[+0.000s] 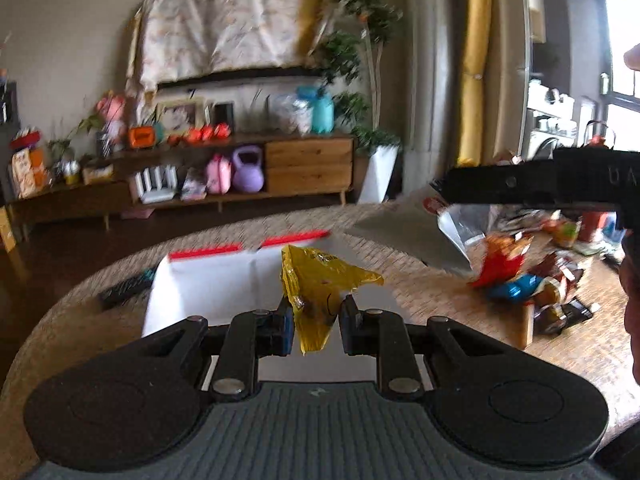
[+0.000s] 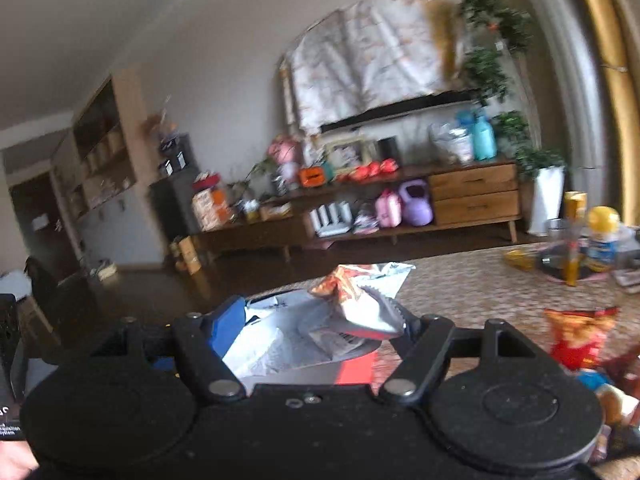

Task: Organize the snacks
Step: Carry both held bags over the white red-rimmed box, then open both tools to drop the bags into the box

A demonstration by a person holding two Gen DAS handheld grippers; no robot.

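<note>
Two packets lifted above the worktop [image 1: 420, 292]: left hand-held gripper [image 1: 316, 316] pinches a yellow snack packet [image 1: 316, 284] over a white box [image 1: 208, 284]; right hand-held gripper [image 2: 320, 328], spread wide, grips a silver snack bag [image 2: 320, 332]. More snacks [image 1: 528, 276] lie heaped to the right.

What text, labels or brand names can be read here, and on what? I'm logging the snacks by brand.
None can be read for certain.
Yellow packet in the left gripper: dark print, blurred.
Silver bag in the right gripper: print too blurred.
Red snack bag on the table: design only, no legible words.
</note>
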